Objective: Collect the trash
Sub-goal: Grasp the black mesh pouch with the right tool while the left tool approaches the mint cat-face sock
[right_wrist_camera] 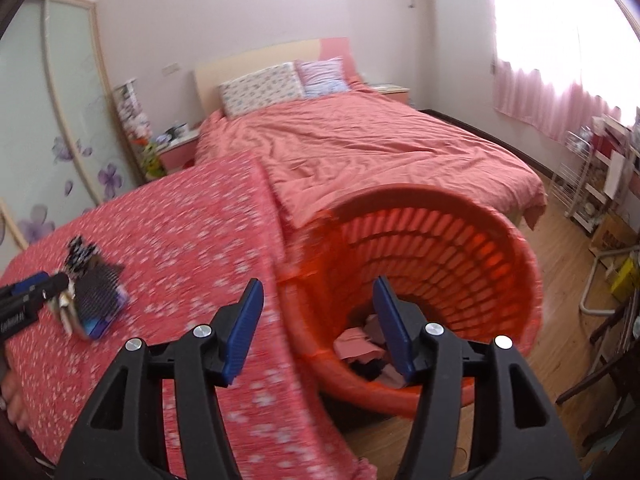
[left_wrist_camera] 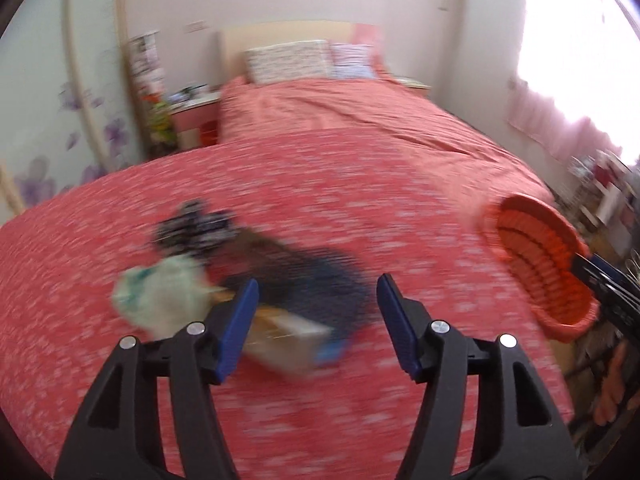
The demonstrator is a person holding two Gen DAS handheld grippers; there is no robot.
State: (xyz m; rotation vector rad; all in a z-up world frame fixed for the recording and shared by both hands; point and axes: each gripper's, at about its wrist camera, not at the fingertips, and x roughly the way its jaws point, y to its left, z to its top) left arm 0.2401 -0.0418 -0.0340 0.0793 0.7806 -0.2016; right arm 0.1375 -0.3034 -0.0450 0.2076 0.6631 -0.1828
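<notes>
A pile of trash lies on the red flowered cover [left_wrist_camera: 280, 184]: a crumpled pale green bag [left_wrist_camera: 160, 296], a black-and-white wrapper [left_wrist_camera: 192, 224], a dark blue packet [left_wrist_camera: 316, 280] and a tan box [left_wrist_camera: 288, 336]. My left gripper [left_wrist_camera: 316, 300] is open just above the pile, which is blurred. My right gripper [right_wrist_camera: 318, 300] is open over the near rim of the orange slatted basket [right_wrist_camera: 460, 248], which is tilted beside the surface's right edge. Pink and dark scraps [right_wrist_camera: 360, 344] lie inside the basket. The right wrist view also shows the pile [right_wrist_camera: 96, 292] and the left gripper [right_wrist_camera: 60, 282].
A bed with a salmon cover [right_wrist_camera: 380, 148] and two pillows [right_wrist_camera: 260, 88] stands behind. A nightstand [right_wrist_camera: 176, 148] and a flowered wardrobe door [right_wrist_camera: 60, 128] are at the left. Shelves and a rack [right_wrist_camera: 592, 184] stand on the wooden floor at the right.
</notes>
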